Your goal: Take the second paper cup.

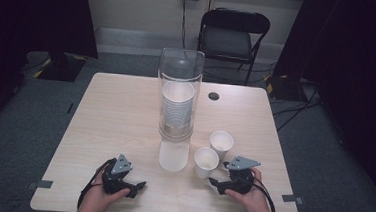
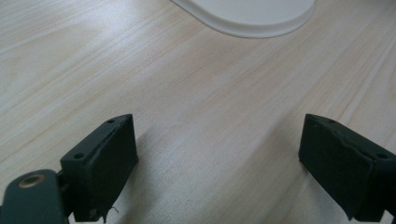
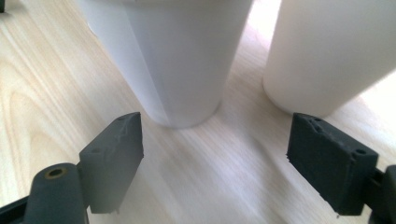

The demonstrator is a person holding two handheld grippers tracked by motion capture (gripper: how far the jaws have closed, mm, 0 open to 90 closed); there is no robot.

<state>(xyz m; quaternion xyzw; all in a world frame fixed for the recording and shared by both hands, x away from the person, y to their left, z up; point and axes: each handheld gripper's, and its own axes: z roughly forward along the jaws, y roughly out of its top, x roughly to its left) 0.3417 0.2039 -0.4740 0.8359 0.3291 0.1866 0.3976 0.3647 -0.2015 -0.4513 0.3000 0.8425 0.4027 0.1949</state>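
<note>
Left gripper (image 1: 139, 186): lying low near the table's (image 1: 115, 116) near edge in the person's left hand (image 1: 100, 194), jaws standing wide apart over bare wood.
Right gripper (image 1: 214, 182): resting in the right hand (image 1: 250, 195), jaws gaping wide, nothing between them.
Near cup (image 1: 205, 162): standing upright just ahead of the right gripper.
Far cup (image 1: 221, 144): standing just beyond, to that gripper's right.
Dispenser (image 1: 178, 98): rising farther off, ahead of both grippers, clear tube holding stacked cups (image 1: 177, 107).
Chair (image 1: 233, 36): sitting beyond the table.
</note>
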